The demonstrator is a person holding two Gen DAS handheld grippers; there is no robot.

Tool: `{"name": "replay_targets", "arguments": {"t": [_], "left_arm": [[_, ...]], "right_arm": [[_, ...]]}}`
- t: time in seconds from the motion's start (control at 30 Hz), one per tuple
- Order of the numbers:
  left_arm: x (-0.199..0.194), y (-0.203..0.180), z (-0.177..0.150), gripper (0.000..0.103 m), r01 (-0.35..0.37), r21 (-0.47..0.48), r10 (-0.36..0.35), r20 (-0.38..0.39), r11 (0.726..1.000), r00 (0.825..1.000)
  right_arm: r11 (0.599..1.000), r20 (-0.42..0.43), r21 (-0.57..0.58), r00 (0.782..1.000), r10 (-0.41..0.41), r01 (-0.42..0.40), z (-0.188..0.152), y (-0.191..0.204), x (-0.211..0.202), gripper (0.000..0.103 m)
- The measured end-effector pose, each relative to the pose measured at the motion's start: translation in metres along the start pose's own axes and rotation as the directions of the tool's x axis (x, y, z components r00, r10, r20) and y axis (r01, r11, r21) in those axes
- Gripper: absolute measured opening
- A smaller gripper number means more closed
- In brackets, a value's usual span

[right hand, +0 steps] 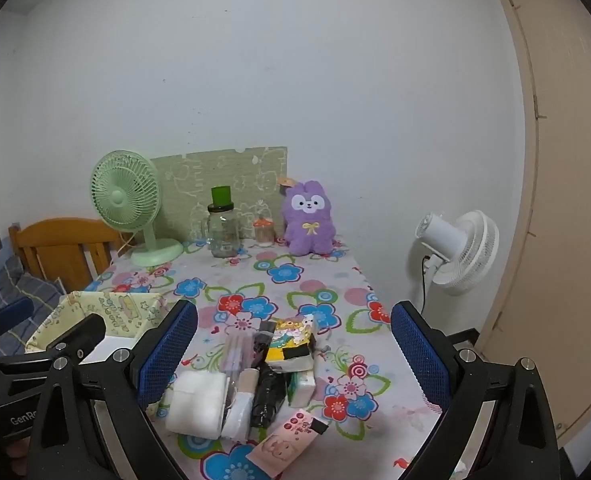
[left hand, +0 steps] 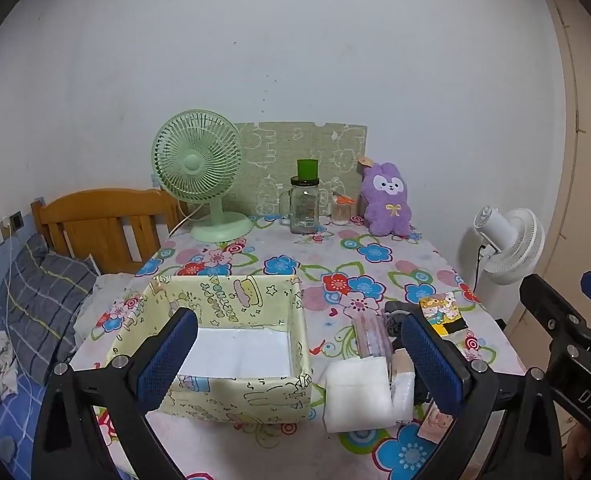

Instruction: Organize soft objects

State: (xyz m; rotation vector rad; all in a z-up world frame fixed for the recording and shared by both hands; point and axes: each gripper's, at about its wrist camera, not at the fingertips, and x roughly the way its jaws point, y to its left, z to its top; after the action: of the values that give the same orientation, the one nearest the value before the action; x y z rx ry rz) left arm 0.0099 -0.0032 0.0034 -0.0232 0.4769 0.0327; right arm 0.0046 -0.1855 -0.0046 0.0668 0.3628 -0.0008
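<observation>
box: yellow cartoon-print box [left hand: 231,344] sits on the left of the flowery tablecloth [left hand: 375,256], open top, white bottom, nothing visible inside

left tongs: left gripper [left hand: 299,360] hangs over the near edge, jaws spread wide, holding nothing; the box's near right corner and the white pad sit between the fingers

white pad: folded white pad [right hand: 195,400] lies flat just right of the box, leftmost thing in the pile, long side running away from the camera

pink tubes: a clear pack of pinkish tubes [right hand: 237,350] right behind the pad, pointing toward the far wall

black bundle: dark wrapped thing [right hand: 267,396] in the middle of the pile, lying lengthwise front to back, can't tell what it is

tissue packs: yellow cartoon pack [right hand: 291,340] leans on a white-green one [right hand: 301,388]; a pink pack [right hand: 285,444] lies nearest, tilted

right tongs: right gripper [right hand: 293,354] also wide open, empty, the whole pile between its fingers, nothing touched

back row: green fan [left hand: 199,168], glass jar [left hand: 304,204], purple plush bunny [left hand: 387,204] upright against the wall, well away from both tongs
</observation>
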Motion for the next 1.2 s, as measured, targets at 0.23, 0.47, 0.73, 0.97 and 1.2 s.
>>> {"name": "replay_targets", "arguments": {"t": [0.23,0.47,0.73,0.97,1.2], "left_arm": [[0.0046,-0.0057,-0.0013,0.102,-0.015,0.020,0.015,-0.003,1.000,1.000],[0.0072,-0.0021,-0.0019,0.102,0.013,-0.006,-0.013,-0.014,1.000,1.000],[0.0083,-0.0058,-0.0018,0.102,-0.004,0.014,0.004,-0.002,1.000,1.000],[0.0063,-0.0076,-0.0039,0.102,-0.007,0.018,0.006,0.008,1.000,1.000],[0.0047,-0.0075,-0.0056,0.102,-0.010,0.019,0.009,0.015,1.000,1.000]], "right_arm": [[1.000,0.000,0.002,1.000,-0.003,0.003,0.0007,-0.0021,0.0015,0.099],[1.000,-0.006,0.003,1.000,0.000,0.000,0.0019,-0.0017,0.0030,0.099],[1.000,-0.002,0.002,1.000,0.000,0.000,0.0010,-0.0024,0.0024,0.099],[1.000,0.000,0.007,1.000,-0.003,0.003,0.0020,-0.0026,0.0025,0.099],[1.000,0.001,0.006,1.000,-0.002,0.002,0.0027,-0.0033,0.0019,0.099]]}}
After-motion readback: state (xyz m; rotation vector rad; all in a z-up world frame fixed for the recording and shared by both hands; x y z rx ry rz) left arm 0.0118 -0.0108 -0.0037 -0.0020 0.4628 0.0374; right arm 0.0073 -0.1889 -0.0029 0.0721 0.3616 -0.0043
